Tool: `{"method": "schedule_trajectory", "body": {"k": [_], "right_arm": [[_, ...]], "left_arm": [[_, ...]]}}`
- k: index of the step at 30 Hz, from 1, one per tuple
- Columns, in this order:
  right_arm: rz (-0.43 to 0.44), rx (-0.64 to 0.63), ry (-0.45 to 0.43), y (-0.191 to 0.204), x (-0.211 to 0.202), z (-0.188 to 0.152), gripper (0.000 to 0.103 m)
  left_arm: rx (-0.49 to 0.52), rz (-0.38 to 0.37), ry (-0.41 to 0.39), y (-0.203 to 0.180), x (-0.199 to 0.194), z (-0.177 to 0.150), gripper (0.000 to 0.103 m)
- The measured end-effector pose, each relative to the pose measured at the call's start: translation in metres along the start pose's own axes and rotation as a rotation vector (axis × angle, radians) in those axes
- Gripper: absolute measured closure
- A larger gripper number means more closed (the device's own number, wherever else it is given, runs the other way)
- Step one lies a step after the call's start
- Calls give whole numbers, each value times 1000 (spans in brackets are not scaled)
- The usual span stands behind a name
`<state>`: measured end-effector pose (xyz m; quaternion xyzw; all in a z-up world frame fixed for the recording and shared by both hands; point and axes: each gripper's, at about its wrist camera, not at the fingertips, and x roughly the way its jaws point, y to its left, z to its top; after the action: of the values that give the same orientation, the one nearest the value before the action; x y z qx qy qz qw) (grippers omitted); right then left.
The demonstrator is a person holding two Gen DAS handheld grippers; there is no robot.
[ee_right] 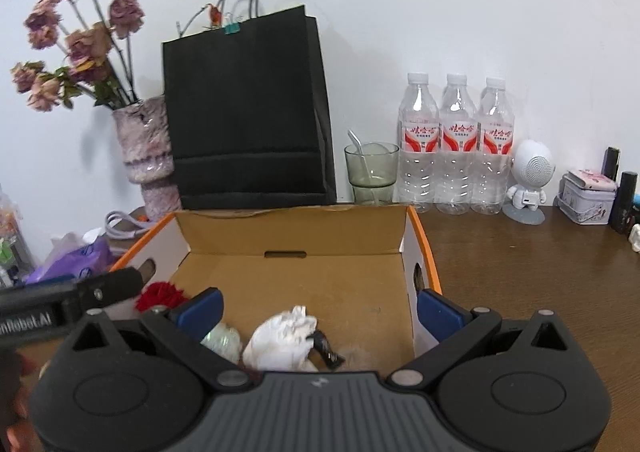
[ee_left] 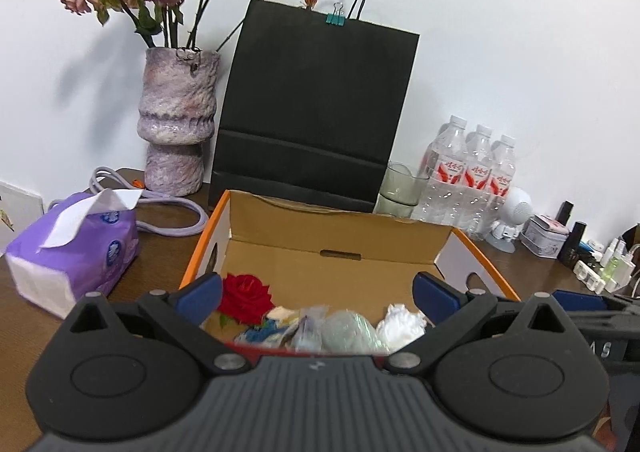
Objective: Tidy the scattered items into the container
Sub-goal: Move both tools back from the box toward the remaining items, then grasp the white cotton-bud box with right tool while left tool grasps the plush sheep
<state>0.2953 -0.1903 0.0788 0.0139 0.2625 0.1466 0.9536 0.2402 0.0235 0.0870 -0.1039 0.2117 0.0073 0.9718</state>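
An open cardboard box with orange rims stands on the brown table, seen too in the right wrist view as the box. Inside lie a red rose, a blue-and-white item, a clear plastic wrap and crumpled white tissue. The right wrist view shows the tissue, a small black packet, the wrap and the rose. My left gripper hangs open over the box's near end, holding nothing. My right gripper is open too, empty, above the tissue.
A black paper bag and a vase of dried roses stand behind the box. A purple tissue pack and a cable lie left. A glass, three water bottles, a white figurine and a tin stand right.
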Motion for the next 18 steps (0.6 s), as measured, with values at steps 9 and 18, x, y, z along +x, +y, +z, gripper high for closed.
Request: {"method": "schedule_trajectory", "body": {"k": [9, 18], "right_arm": [[-32, -45, 19, 1, -55, -39, 0], [-51, -55, 90, 9, -74, -82, 0]], "left_arm": [[56, 24, -3, 10, -57, -24, 0], [88, 62, 28, 34, -86, -50, 0]]}}
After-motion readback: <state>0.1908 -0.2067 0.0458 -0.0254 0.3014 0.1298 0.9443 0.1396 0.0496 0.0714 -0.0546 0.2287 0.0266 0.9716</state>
